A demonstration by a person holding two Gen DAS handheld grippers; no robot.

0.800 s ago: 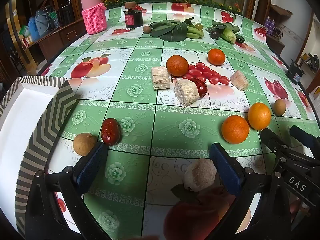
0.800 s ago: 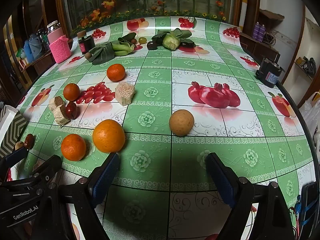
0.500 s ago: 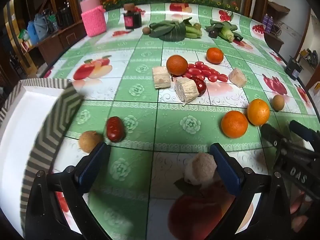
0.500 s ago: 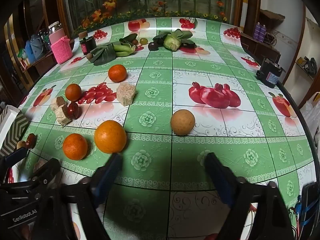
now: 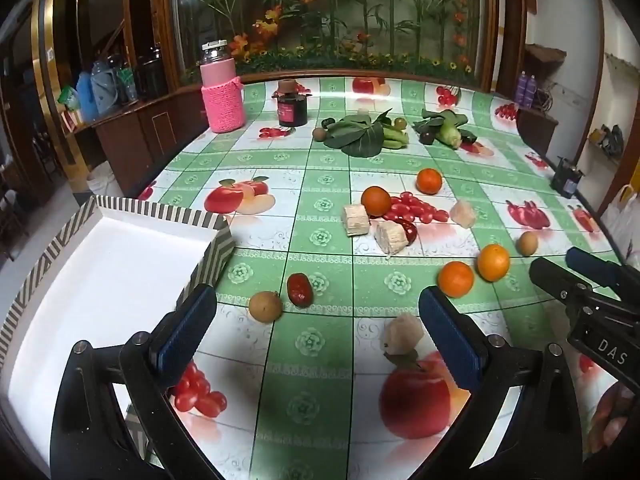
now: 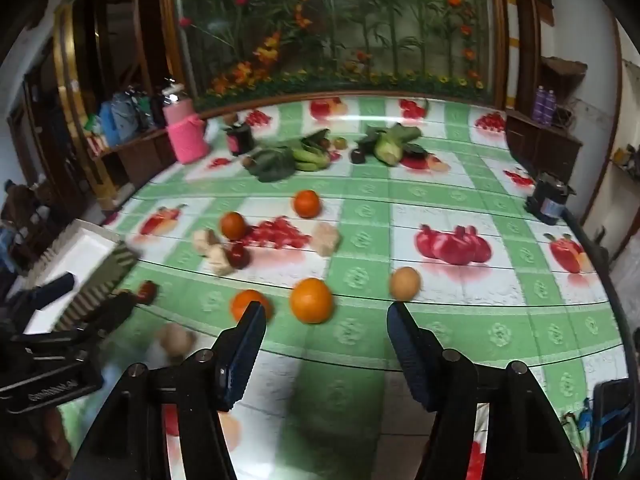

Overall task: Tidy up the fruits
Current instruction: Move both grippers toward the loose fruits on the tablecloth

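1. Holding both tongs wide, nothing gripped: my left gripper [image 5: 316,332], my right gripper [image 6: 326,344].
2. Striped box [image 5: 212,256]: white interior bare where visible.
3. Fruit loose on tablecloth [image 5: 320,160]: oranges [image 5: 455,279], red date [image 5: 299,289] near box.

A table [image 5: 320,160] under a green fruit-print cloth bears scattered oranges [image 5: 455,279], cherry tomatoes [image 5: 412,207], leafy greens [image 5: 360,136] and a striped box [image 5: 216,248].
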